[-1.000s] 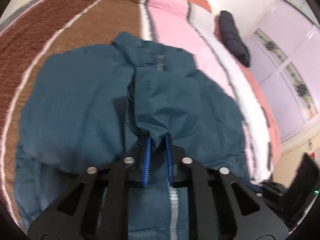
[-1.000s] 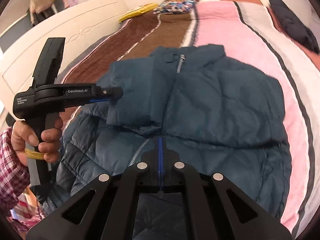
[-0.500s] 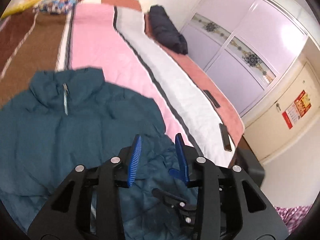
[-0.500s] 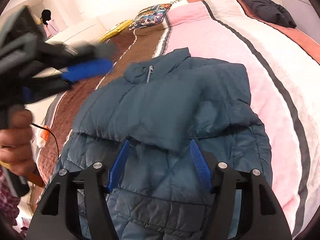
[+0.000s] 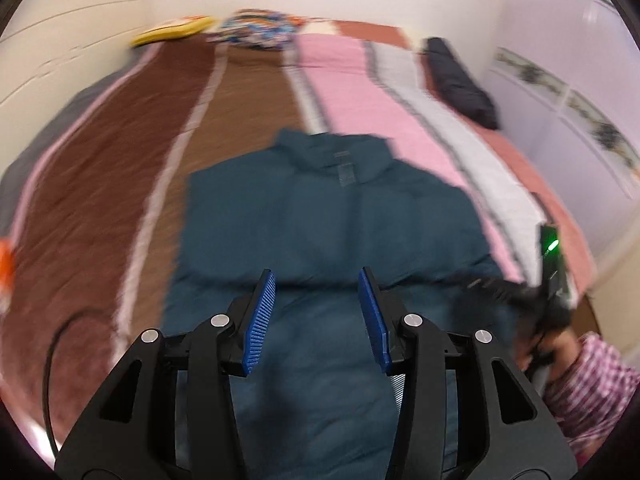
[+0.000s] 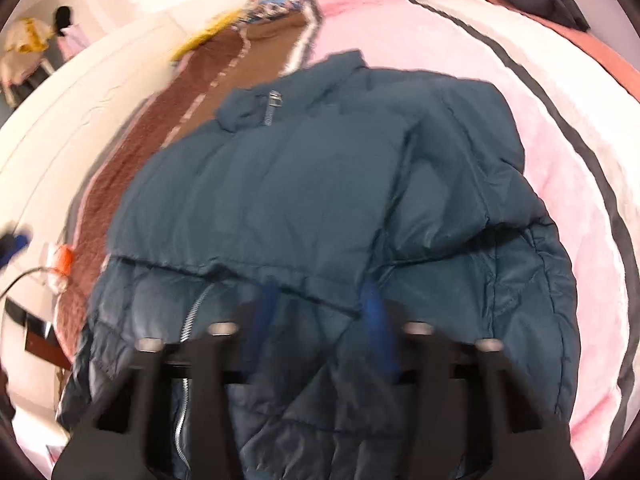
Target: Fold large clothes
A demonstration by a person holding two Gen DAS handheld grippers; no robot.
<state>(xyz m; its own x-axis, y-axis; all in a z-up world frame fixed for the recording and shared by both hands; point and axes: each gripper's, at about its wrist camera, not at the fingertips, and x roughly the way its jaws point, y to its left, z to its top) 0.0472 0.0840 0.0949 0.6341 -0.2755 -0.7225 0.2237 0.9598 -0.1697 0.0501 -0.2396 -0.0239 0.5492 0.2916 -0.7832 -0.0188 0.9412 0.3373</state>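
Left gripper hovers above the lower half of one teal quilted puffer jacket, blue-padded jaws spread wide, holding nothing. Right gripper, motion-blurred, is likewise parted and empty over the hem. The jacket lies on one striped brown-pink-white bedspread, both sleeves folded across its front.

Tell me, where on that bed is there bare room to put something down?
Bare blanket lies on the brown stripes between the teal jacket and the white headboard, and on the pink stripe between the jacket's collar and the pillows. The middle is crowded by the jacket; a dark bundle occupies the far-right edge.
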